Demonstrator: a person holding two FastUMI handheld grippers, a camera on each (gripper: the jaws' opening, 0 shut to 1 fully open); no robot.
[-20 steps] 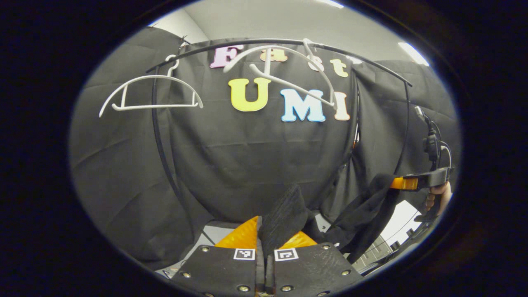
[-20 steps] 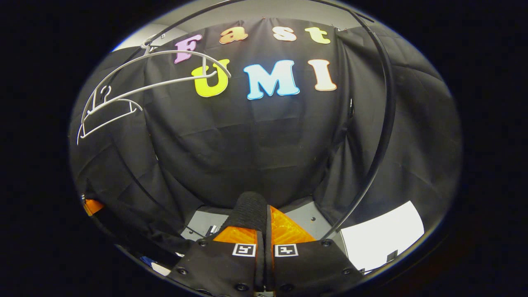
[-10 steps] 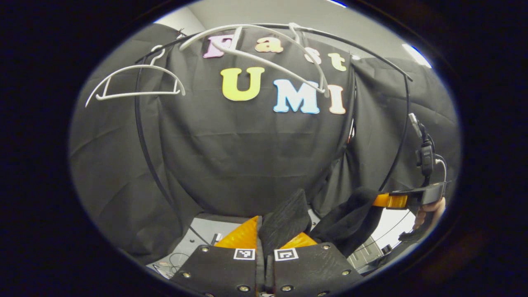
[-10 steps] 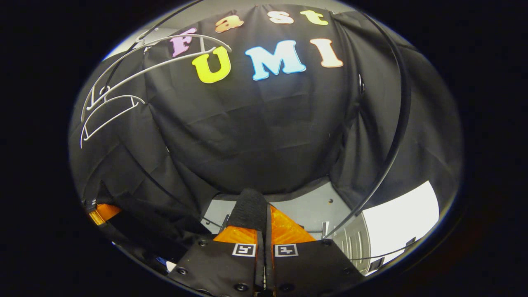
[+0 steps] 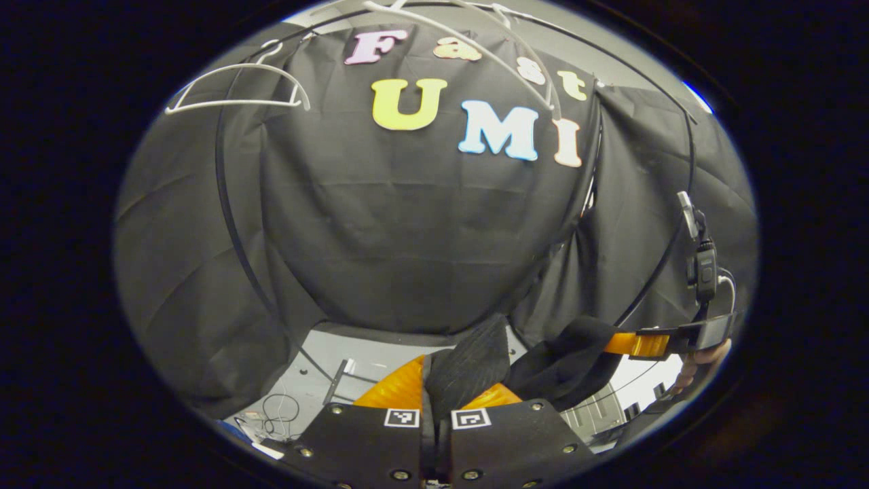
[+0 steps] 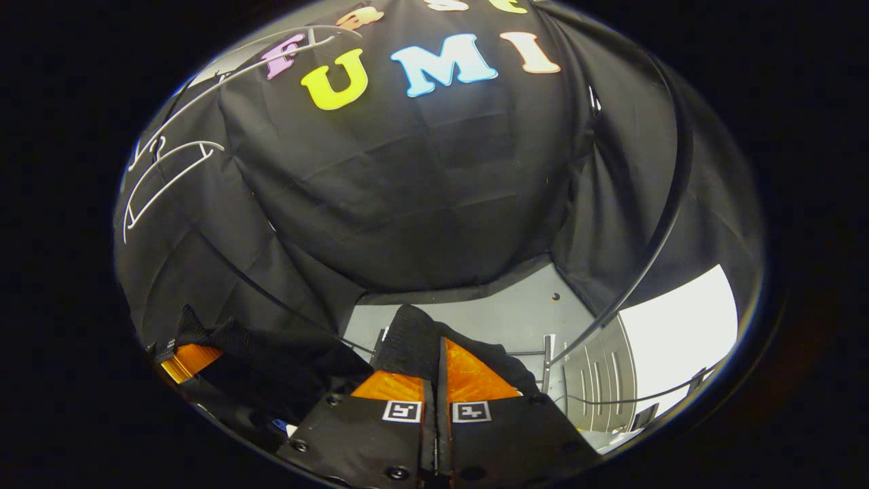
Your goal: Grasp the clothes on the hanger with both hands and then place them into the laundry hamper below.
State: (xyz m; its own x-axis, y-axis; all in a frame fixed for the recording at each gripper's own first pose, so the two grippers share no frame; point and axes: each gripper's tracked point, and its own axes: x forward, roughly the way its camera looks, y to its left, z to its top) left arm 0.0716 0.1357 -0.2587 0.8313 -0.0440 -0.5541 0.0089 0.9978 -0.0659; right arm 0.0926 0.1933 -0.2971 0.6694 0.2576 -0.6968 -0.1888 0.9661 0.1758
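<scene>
Hangers point(image 5: 237, 85), white and bare, hang from the curved black rail point(image 5: 227, 204) at the upper left of your left gripper view. Lower centre in that view, your left gripper point(image 5: 441, 390) has its jaws clamped narrow on a fold of the black garment point(image 5: 475, 360), which rises between the fingers and drapes to the right. Farther right, the cloth runs to your right gripper point(image 5: 641, 344), held in a hand point(image 5: 703, 363) at the edge. In your right gripper view, white hangers point(image 6: 163, 176) sit at the far left, with your left gripper point(image 6: 190, 358) low beneath them gripping the garment point(image 6: 271, 353). At centre bottom, your right gripper point(image 6: 438, 380) pinches the same cloth, jaws nearly together. The grey floor point(image 6: 489, 316) lies beyond.
</scene>
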